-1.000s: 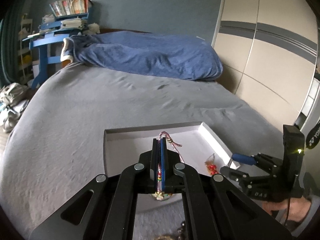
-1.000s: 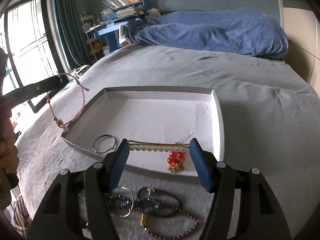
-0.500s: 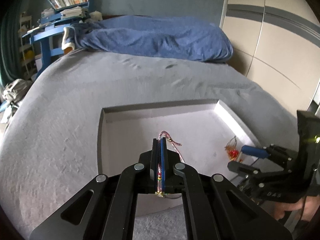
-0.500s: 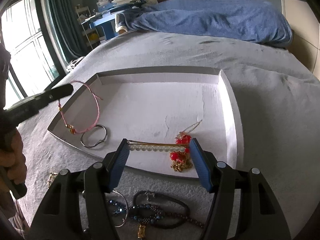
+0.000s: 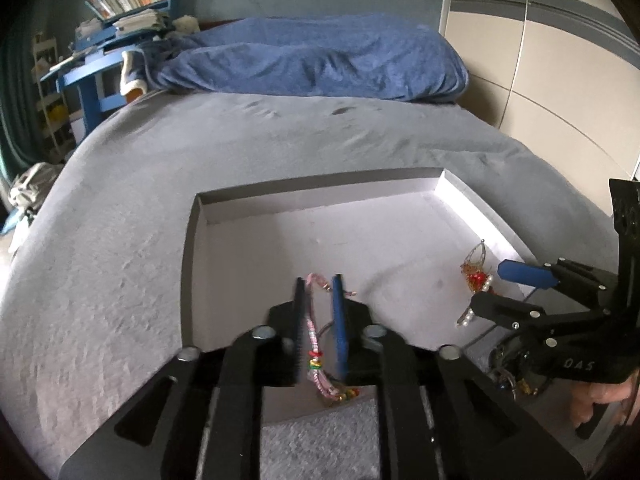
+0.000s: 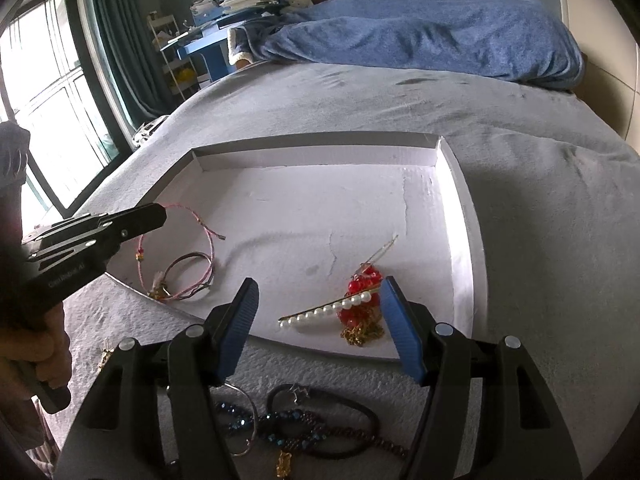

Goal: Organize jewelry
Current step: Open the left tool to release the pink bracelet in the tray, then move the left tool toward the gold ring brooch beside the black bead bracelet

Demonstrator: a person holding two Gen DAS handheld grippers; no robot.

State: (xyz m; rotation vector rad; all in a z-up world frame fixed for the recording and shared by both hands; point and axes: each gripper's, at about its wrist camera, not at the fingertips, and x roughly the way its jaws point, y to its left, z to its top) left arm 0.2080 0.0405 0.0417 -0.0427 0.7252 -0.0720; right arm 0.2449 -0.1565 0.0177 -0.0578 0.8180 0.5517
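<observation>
A shallow white tray [image 6: 460, 208] lies on the grey bed. My left gripper [image 5: 319, 284] is over its near left corner with its jaws slightly apart; the pink cord bracelet [image 5: 314, 332] hangs loose between them and droops onto the tray floor [image 6: 208, 252] beside a metal ring [image 6: 188, 260]. My right gripper [image 6: 316, 292] is open over the tray's near edge. A pearl hair pin [image 6: 332, 306] lies between its fingers across a red bead ornament [image 6: 362, 300]. The right gripper also shows in the left wrist view [image 5: 500, 292].
Several loose pieces lie on the bed in front of the tray: a dark beaded necklace [image 6: 304, 432], a black cord loop [image 6: 352, 408] and a thin ring [image 6: 244, 420]. A blue duvet [image 6: 420, 36] is bunched at the far end. A wardrobe [image 5: 540, 60] stands on the right.
My left gripper lowered the pink bracelet into the tray's left corner and its jaws parted. The pearl pin dropped from my right gripper onto the red ornament.
</observation>
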